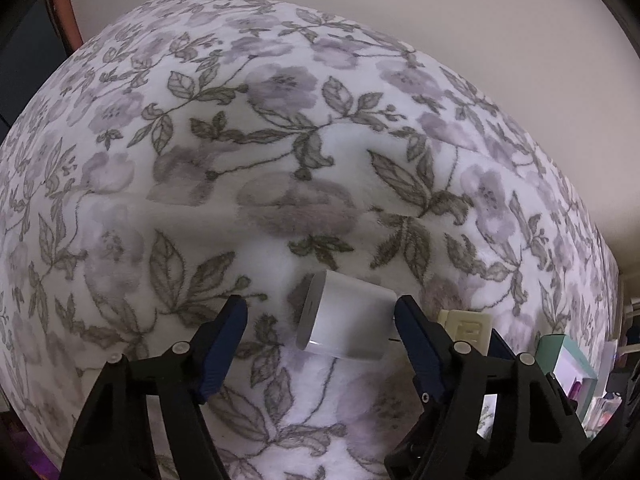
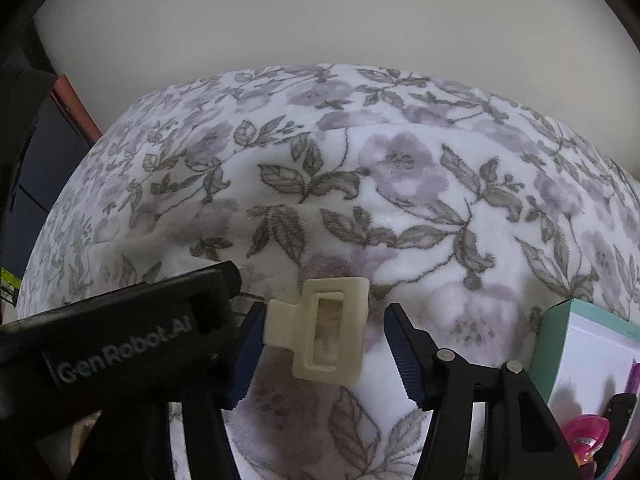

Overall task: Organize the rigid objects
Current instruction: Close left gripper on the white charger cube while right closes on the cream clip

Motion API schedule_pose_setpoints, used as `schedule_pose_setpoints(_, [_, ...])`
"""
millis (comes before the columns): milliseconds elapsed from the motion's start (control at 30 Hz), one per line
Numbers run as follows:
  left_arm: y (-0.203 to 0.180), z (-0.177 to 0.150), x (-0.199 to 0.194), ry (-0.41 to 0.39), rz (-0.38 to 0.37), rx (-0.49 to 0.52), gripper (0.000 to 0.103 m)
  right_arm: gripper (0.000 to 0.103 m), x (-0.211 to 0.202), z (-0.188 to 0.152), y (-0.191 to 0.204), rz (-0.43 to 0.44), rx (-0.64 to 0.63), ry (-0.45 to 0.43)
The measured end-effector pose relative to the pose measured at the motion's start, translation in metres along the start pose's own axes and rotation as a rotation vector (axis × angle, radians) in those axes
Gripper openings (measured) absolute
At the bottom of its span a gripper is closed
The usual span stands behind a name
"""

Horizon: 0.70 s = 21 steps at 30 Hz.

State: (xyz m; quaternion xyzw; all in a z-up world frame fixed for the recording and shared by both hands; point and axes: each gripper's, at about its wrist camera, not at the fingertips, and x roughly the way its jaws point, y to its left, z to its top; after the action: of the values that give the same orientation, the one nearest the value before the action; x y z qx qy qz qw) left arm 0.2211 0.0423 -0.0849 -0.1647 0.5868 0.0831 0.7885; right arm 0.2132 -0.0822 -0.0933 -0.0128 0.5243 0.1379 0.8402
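Blanket (image 1: 280,120): floral fleece with purple blooms and grey leaves; it bears everything
Left gripper (image 1: 320,316): jaws apart, straddling a white charger (image 1: 344,320) that lies on its side; right pad looks to touch its end, left pad stands clear; no grip yet, likely lined up for a pinch
Hair clip (image 2: 324,332): cream plastic claw, flat on the fleece just right of the charger
Right gripper (image 2: 324,336): jaws part-open around the clip; left pad at its tab, right pad apart; nothing held
Writing: "GenRobot.AI" on the left gripper's black body
Box (image 2: 592,344): teal-edged, far right, pink things inside; probably the bin for both items
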Motion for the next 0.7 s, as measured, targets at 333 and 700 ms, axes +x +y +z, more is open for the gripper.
schedule_pose_setpoints(333, [-0.011,-0.001,0.008,0.011,-0.006,0.018,0.077,0.053,0.0,-0.002,-0.001,0.003,-0.003,0.002])
schedule_pose_setpoints(700, [-0.017,-0.005,0.014,0.039,0.01,0.053,0.077,0.053,-0.001,-0.004,-0.005,0.004,0.001,0.0])
